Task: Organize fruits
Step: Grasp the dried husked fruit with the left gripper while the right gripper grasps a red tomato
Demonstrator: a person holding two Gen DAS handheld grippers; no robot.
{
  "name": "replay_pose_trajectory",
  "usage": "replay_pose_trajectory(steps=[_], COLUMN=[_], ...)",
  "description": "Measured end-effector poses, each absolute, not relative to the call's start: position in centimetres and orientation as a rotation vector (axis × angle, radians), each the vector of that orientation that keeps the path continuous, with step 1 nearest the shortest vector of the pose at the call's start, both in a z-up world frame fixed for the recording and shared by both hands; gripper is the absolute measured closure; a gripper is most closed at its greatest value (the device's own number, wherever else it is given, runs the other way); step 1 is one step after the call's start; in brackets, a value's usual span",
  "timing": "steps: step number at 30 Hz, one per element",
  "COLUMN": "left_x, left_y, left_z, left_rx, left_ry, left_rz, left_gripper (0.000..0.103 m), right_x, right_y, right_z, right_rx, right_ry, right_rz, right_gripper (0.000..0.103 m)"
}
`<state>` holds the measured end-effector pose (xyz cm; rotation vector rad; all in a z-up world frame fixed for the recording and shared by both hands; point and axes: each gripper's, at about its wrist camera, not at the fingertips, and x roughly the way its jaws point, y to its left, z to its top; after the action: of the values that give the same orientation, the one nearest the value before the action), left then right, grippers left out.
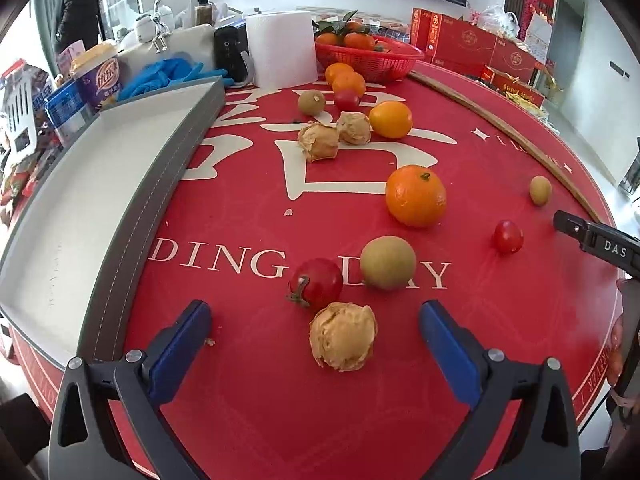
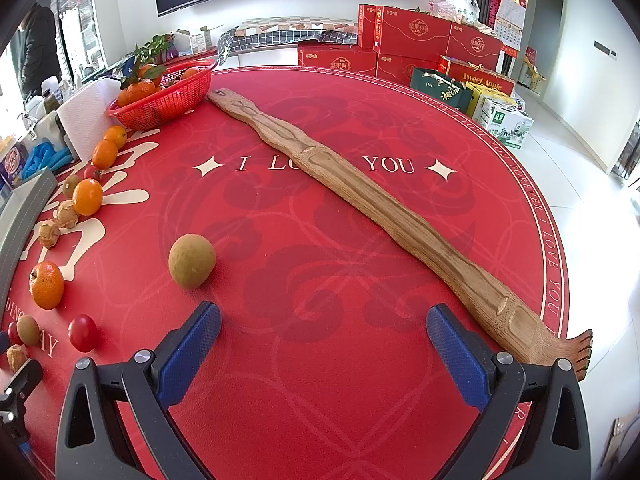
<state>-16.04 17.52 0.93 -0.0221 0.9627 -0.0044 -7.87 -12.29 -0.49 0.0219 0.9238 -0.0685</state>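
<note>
Loose fruit lies on the red round table (image 1: 260,400). In the left wrist view, my left gripper (image 1: 316,324) is open, with a tan husked fruit (image 1: 343,336) between its fingers. Just beyond are a red tomato (image 1: 316,283), a green-brown round fruit (image 1: 387,262), an orange (image 1: 416,195) and a small tomato (image 1: 508,237). An empty grey tray (image 1: 92,184) lies at the left. My right gripper (image 2: 324,322) is open and empty; a green-brown fruit (image 2: 192,261) sits just ahead to its left.
A red basket (image 1: 372,62) of oranges stands at the back, with a paper roll (image 1: 280,48) beside it. A long wooden back-scratcher (image 2: 360,208) lies diagonally across the table. More oranges and husked fruits (image 1: 334,134) lie mid-table. Red boxes (image 2: 416,40) stand behind.
</note>
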Motion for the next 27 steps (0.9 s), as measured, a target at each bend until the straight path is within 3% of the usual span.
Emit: replay_pose_trajectory(steps=[9, 18, 19, 20, 21, 23, 24, 25, 27], left_x=[-17.1, -17.9, -17.9, -18.0, -18.1, -18.2, -18.3, -18.4, -18.8], left_y=[16.0, 16.3, 16.4, 16.7, 16.9, 17.5, 17.8, 17.9, 17.9], left_z=[0.8, 1.0, 1.1, 1.1, 1.1, 1.1, 1.1, 1.1, 1.1], left_rx=[-0.019, -0.018, -0.021, -0.027, -0.032, -0.055, -0.064, -0.065, -0.06], left_ry=[0.984, 0.938, 0.931, 0.926, 0.921, 0.919, 0.917, 0.916, 0.913], left_rz=[0.003, 0.013, 0.017, 0.021, 0.03, 0.013, 0.007, 0.004, -0.003], left_gripper=[0.004, 0.047, 0.059, 0.074, 0.081, 0.081, 0.081, 0.081, 0.081], right_x=[-8.8, -10.0, -9.9, -9.8, -9.9, -10.4, -10.5, -10.5, -10.5], right_y=[-10.8, -3.2, -2.5, -1.8, -1.1, -0.1, 0.1, 0.3, 0.0], right_z=[-0.5, 0.2, 0.0, -0.4, -0.6, -0.3, -0.2, -0.1, -0.1], right_rx=[-0.006, -0.058, -0.069, -0.081, -0.113, -0.173, -0.172, -0.173, -0.151], right_ry=[0.928, 0.889, 0.894, 0.906, 0.9, 0.866, 0.863, 0.867, 0.873], right_rz=[0.004, 0.281, 0.296, 0.312, 0.298, 0.307, 0.322, 0.318, 0.326], right_gripper=[0.0, 0.0, 0.001, 0.014, 0.018, 0.06, 0.073, 0.082, 0.082])
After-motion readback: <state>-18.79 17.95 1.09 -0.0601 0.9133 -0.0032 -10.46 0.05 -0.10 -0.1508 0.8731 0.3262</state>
